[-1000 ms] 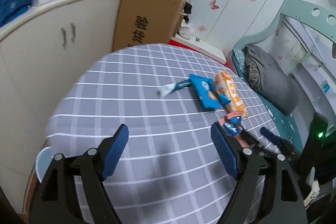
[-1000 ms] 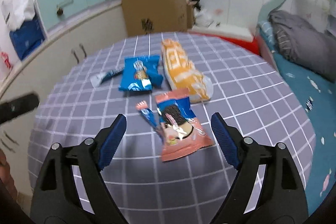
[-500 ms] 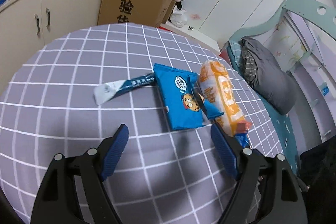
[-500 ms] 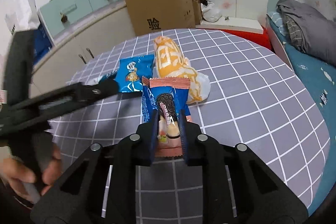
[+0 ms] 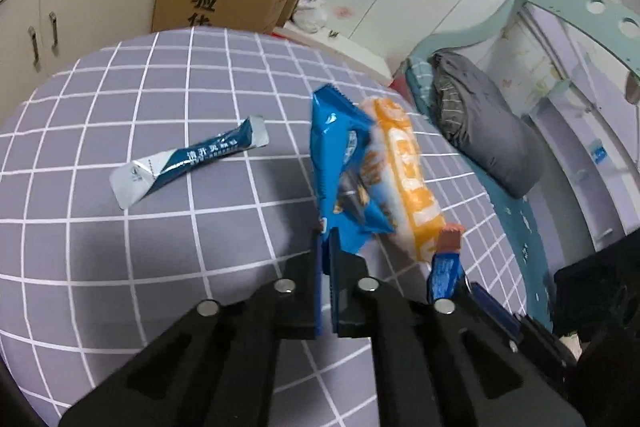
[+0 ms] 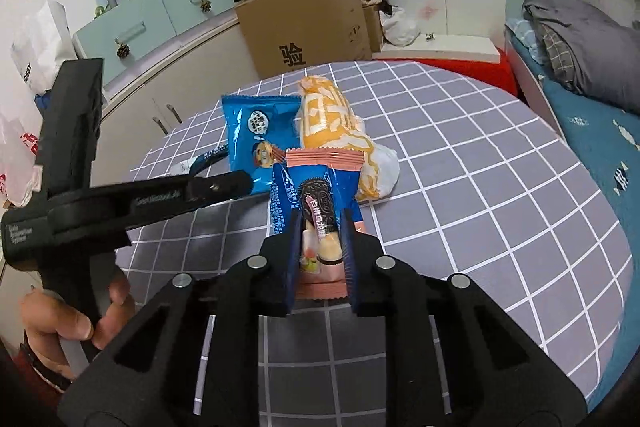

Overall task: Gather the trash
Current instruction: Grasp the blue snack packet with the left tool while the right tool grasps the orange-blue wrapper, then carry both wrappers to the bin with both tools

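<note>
Nearest to me, the right gripper (image 6: 320, 247) has its jaws closed on the pink-and-blue cookie wrapper (image 6: 316, 195), pads pressing both sides of its lower half, its long axis running away up the checked tablecloth (image 6: 480, 207). It looks feather-light, crinkly and slick, so I'd judge a pinch across the flat sealed end is the safest hold; squeezing the middle could crush whatever is left inside.

The left gripper (image 5: 326, 267) has just snapped nearly shut on the bottom corner of the blue cookie packet (image 5: 340, 163), which is tipped up on edge, long axis pointing away from the jaws. It is thin film and will flop.

Just beyond, touching that packet, the orange-and-white snack bag (image 5: 404, 171) lies lengthwise the same way, puffy and soft. Well to the left the slim blue sachet (image 5: 192, 159) lies flat, running diagonally, its silver end nearer.
</note>
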Tool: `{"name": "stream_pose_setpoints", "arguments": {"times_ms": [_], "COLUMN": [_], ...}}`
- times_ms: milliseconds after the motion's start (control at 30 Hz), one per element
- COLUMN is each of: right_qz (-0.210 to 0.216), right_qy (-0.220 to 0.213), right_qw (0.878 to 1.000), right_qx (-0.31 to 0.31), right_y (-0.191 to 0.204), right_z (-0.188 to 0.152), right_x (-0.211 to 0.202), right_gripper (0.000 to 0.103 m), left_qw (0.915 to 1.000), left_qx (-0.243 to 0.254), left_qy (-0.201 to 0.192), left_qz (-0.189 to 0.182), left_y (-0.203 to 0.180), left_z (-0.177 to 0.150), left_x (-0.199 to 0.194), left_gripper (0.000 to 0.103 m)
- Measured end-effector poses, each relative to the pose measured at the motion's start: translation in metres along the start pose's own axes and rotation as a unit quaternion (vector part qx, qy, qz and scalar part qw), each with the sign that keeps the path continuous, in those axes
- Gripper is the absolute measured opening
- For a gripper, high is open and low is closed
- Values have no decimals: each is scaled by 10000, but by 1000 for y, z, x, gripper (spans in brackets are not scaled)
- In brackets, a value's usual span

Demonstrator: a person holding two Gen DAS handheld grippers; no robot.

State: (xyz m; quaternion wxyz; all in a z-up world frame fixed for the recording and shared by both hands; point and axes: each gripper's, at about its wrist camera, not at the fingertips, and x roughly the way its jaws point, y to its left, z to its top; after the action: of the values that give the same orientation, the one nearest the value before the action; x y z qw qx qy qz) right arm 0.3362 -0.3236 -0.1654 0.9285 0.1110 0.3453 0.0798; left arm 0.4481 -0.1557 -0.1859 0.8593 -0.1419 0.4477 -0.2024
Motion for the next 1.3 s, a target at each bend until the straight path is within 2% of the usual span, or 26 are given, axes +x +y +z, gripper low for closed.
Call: {"name": "stream_pose_setpoints", "arguments": {"times_ms": [133, 200, 400, 567, 700, 800, 1000, 1100, 1167, 1300], "right_qz": [-139, -60, 61, 252, 498, 727, 1279, 1546, 1683, 1952], "right_qy": [-170, -152, -193, -232, -204, -116, 123, 320, 431, 764], "right_qw": [9997, 9998, 9995, 9985, 9963, 9936, 9829, 9751, 9699, 9580], "right_qx": [-114, -70, -231, -428, -673, -861, -1316, -1556, -1707, -1959], "right_y": [6, 8, 38, 79, 126, 166, 257, 303, 327, 382], "right_z": [-1, -3, -6, -7, -13, -19, -43, -61, -74, -104], "right_x": [-7, -8, -20, -29, -32, -28, -12, 1, 9, 37], "right_gripper": [18, 17, 17, 17, 17, 17, 17, 17, 17, 17], "left_qw": [9996, 9994, 9983, 9965, 9940, 9900, 9803, 9749, 9689, 9602], "left_qx": [143, 125, 124, 40, -105, -178, -616, -925, -1171, -1659], "left_qy": [-223, -329, -575, -831, -1056, -1268, -1559, -1569, -1511, -1343], "left_qz": [7, -70, -24, 43, 258, 587, 1046, 1284, 1573, 1800], "left_y": [2, 6, 24, 52, 81, 109, 183, 220, 251, 304], "left_z": [-5, -8, -29, -49, -65, -83, -119, -135, -152, -179], "left_x": [-25, -41, -92, -142, -182, -217, -280, -299, -309, -315], "left_gripper": [1, 1, 1, 1, 1, 1, 1, 1, 1, 1]}}
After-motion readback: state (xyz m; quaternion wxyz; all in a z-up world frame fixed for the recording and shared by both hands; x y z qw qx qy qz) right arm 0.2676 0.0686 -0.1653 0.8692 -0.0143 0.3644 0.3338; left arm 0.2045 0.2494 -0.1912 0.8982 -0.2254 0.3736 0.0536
